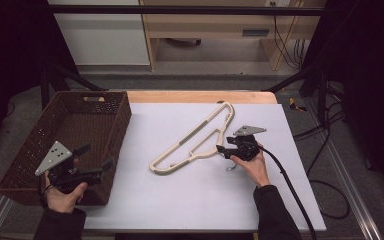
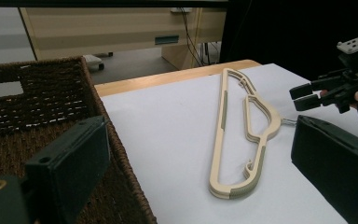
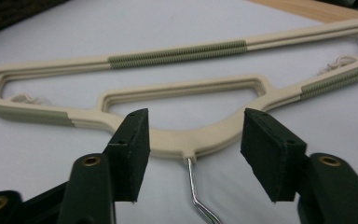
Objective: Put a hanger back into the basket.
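Note:
A cream plastic hanger (image 1: 195, 142) with grey-green ribbed grips lies flat on the white sheet (image 1: 180, 200); I also see the hanger (image 2: 223, 116) in the left gripper view, and the hanger (image 3: 177, 53) again in the right gripper view. Its metal hook (image 3: 193, 186) points toward the person. My right gripper (image 1: 221, 149) sits low at the hanger's neck. The right gripper (image 3: 193, 130) is open, its pads on either side of the neck with a gap on both sides. My left gripper (image 1: 97, 156) hangs open over the basket's right wall, nothing between its jaws (image 2: 196, 154). The right gripper (image 2: 303, 95) also appears far off in the left gripper view.
A brown woven basket (image 1: 122, 117) stands at the table's left and looks empty inside; the basket (image 2: 28, 79) fills the left of the left gripper view. The wooden table edge (image 1: 200, 96) runs behind the sheet. A black cable (image 1: 290, 190) trails from the right gripper. Cabinets stand beyond the table.

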The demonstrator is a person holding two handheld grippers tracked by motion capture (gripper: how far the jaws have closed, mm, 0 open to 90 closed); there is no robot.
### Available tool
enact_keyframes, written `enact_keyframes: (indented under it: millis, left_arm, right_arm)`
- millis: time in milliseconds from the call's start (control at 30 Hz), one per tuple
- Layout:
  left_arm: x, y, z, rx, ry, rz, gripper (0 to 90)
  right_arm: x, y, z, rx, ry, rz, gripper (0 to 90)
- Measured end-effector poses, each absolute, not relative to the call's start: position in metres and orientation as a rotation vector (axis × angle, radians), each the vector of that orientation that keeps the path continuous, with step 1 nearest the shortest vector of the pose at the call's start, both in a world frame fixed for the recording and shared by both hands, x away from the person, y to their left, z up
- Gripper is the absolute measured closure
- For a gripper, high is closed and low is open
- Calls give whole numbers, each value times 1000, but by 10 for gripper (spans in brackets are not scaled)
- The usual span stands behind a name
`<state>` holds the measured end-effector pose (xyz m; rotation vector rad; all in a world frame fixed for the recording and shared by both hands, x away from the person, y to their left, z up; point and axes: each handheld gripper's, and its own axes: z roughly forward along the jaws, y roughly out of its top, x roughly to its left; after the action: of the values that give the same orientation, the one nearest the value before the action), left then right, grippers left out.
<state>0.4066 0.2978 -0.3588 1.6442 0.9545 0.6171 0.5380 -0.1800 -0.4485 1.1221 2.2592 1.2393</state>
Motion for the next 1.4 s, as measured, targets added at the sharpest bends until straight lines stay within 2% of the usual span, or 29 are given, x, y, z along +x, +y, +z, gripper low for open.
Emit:
enact_keyframes:
  millis: [233,367,533,767,867,1400]
  left_arm:
    - [406,298,-358,1641,951,620,42]
    - [405,297,-358,1639,950,619,43]
    - [406,296,-359,1645,948,616,44]
    - [407,294,-360,1653,947,611,45]
    - [407,294,-360,1655,948,611,45]
    - [407,288,-361,1669,937,612,49]
  right_arm:
    - [543,-179,-461,1107,2320,1161,566]
    - [543,-177,-465,1111,2344,1133,603]
    - [545,-177,-471,1097,2380,1090,712]
    - [547,-177,-476,1090,2423,1075,794]
    - [548,-177,-477,1097,2436,1087,860]
    - [547,-179,-470,1078,2433,1122,888]
